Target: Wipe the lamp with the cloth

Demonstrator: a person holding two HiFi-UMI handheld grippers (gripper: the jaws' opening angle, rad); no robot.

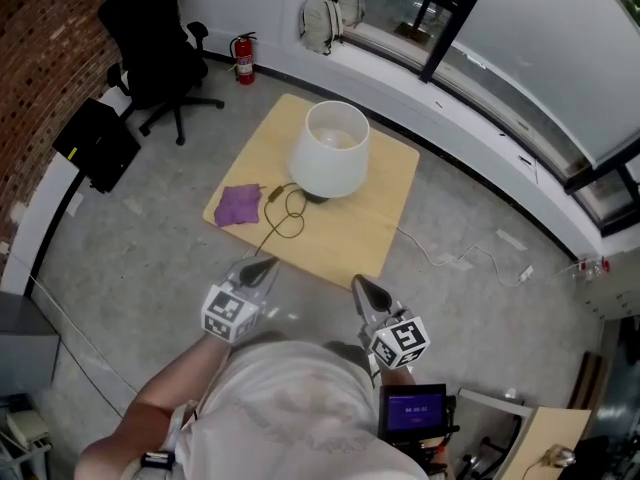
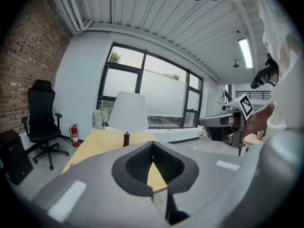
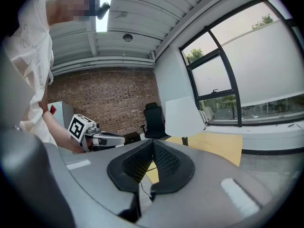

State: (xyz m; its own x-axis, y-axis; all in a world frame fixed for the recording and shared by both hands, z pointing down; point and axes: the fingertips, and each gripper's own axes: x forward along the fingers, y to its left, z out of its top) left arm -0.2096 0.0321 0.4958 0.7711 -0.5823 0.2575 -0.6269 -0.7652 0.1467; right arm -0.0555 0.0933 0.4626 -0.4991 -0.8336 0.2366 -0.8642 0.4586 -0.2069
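Both tools are off the work and over the floor, on my side of the lamp (image 1: 330,148). My left hand-held gripper (image 1: 267,265) has its jaws pressed together with nothing between them; its own view shows the ribbed pads meeting at the tip. My right hand-held gripper (image 1: 360,284) is likewise closed on nothing, with its pads meeting at the tip. Each points toward the lamp, well apart from it and short of the near edge of the desk (image 1: 385,218). The lamp stands upright on that low yellow desk, with a white shade and a dark base. The cloth (image 1: 238,205), purple and crumpled, lies flat on the desk near the lamp's base, to the lamp's left in the head view, apart from the shade. It lies between the lamp and my left hand-held gripper, touching neither. A dark cord (image 1: 285,213) loops from the lamp's base across the desk, passing just beside the cloth. Beyond the lamp are a black office chair (image 1: 150,48), a red fire extinguisher (image 1: 244,58) and a pale backpack (image 1: 320,20).
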